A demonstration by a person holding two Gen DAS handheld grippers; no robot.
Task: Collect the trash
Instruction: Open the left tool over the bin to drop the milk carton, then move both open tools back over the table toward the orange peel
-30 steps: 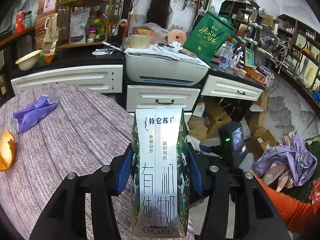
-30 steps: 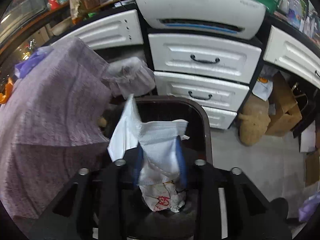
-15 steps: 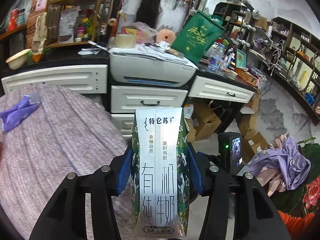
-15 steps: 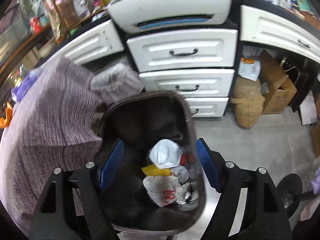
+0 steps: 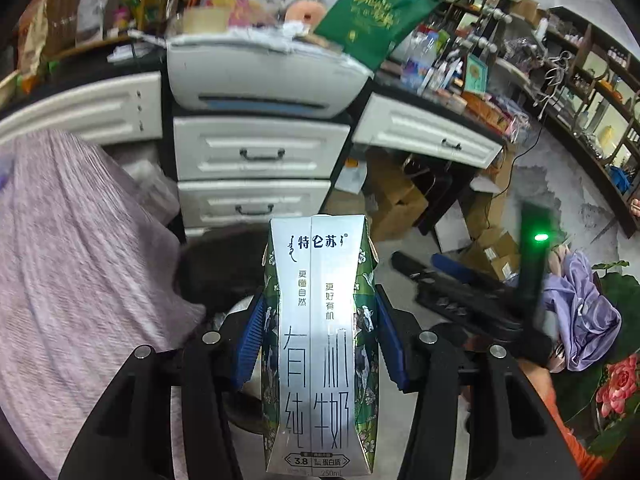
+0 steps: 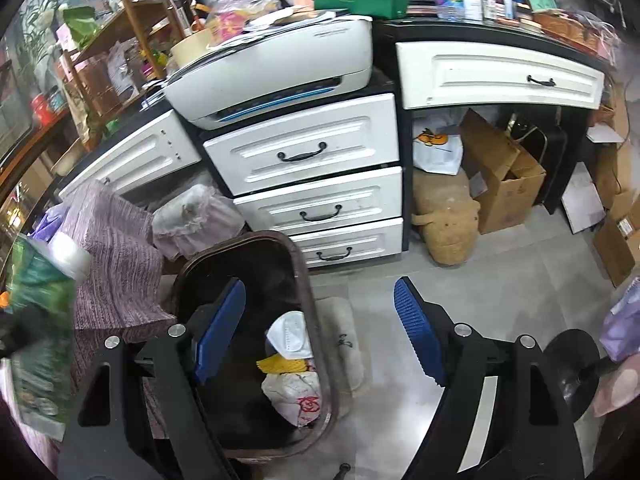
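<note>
Dark-brown trash bin (image 6: 320, 344) fills lower centre of right wrist view, tissue and wrappers inside. Right gripper (image 6: 320, 328) tilted down over its right rim, blue pads spread wide, nothing between. Left gripper (image 5: 320, 344) angled down, pads pinching upright milk carton (image 5: 318, 344), lower centre of left wrist view.

A grey tiled floor (image 6: 500, 288) carried a dark bin (image 6: 308, 300), which stood against the foot of the white drawers (image 6: 320, 184). Right of the drawers, on the floor under the desk, sat a tan sack (image 6: 444, 220) and an open cardboard box (image 6: 504, 180). A pale mat (image 6: 344, 344) lay just right of the bin.
</note>
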